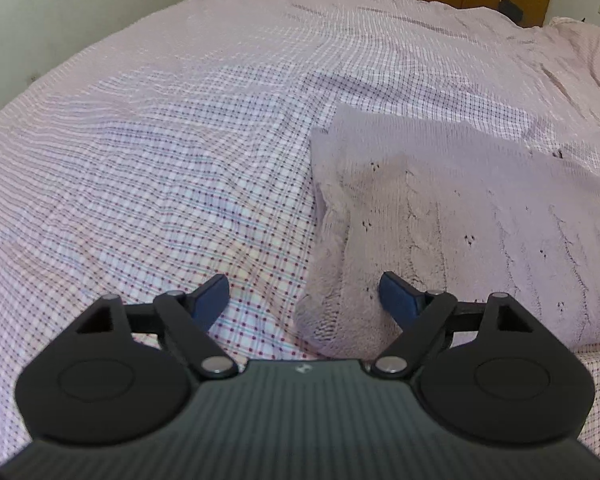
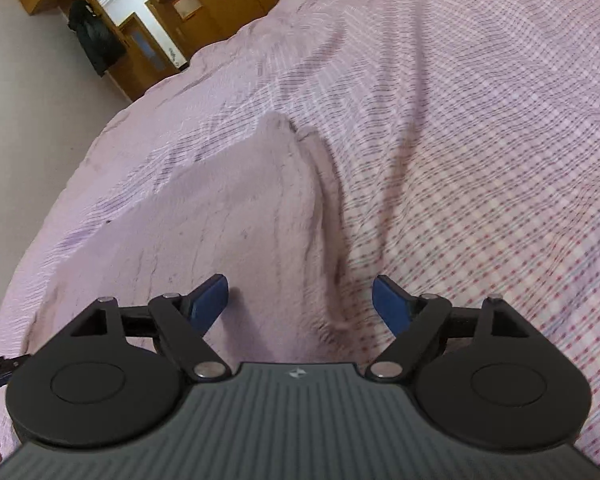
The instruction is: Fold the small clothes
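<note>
Left wrist view: a folded pink fuzzy garment is seen lying flat on the checked bedsheet, right of centre. Its near left corner is straddled by the left tongs, spread wide, nothing gripped. Right wrist view: its near right edge is straddled by the right tongs, likewise wide and empty.

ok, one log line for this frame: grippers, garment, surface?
left gripper: open, empty | right gripper: open, empty | pink garment: lying folded on checked bedsheet | both grippers at its near edge
</note>
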The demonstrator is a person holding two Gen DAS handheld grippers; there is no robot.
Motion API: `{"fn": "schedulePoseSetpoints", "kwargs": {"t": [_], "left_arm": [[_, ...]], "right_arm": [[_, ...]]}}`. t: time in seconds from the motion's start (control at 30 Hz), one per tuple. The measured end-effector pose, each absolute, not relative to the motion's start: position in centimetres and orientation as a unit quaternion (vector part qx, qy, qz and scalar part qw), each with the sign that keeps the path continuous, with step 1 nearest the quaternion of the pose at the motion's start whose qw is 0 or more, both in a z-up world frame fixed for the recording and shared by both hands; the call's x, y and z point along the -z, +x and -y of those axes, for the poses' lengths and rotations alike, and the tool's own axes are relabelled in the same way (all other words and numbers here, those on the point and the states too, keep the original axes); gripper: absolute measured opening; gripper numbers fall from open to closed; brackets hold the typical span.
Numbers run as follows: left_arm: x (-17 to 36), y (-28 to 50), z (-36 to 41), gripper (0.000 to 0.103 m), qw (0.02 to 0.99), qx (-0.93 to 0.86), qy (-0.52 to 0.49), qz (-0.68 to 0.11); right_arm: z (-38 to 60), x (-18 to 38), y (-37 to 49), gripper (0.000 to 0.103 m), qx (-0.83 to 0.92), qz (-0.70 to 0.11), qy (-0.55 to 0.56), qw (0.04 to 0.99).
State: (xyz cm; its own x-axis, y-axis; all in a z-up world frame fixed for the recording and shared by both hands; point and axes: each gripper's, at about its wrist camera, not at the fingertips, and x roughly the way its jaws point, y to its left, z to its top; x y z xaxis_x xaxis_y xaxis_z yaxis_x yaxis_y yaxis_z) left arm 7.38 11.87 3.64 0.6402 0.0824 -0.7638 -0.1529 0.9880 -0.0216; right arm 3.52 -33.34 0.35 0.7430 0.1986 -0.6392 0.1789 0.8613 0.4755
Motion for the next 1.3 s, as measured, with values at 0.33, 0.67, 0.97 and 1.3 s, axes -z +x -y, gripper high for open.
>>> {"fn": "schedulePoseSetpoints", "kwargs": {"t": [0.33,0.67,0.97,1.3], "left_arm": [[-3.4,7.2,-11.0,0.085,0.909,-0.061,-0.006,-0.412],[-3.2,7.3,-11.5,0.085,0.907,-0.051,-0.022,-0.418],[-3.1,7.4,-11.6,0.085,0.906,-0.048,-0.026,-0.42],[-3.1,7.4,-11.7,0.085,0.907,-0.046,-0.028,-0.419]], "right_arm": [[30.7,-1.0,3.2,0.086,-0.024,-0.329,0.304,0.894],[31.2,0.4,4.7,0.086,0.011,-0.316,0.341,0.886],[30.9,0.7,4.4,0.086,0.013,-0.311,0.335,0.889],[31.0,0.7,4.6,0.084,0.017,-0.308,0.341,0.888]]}}
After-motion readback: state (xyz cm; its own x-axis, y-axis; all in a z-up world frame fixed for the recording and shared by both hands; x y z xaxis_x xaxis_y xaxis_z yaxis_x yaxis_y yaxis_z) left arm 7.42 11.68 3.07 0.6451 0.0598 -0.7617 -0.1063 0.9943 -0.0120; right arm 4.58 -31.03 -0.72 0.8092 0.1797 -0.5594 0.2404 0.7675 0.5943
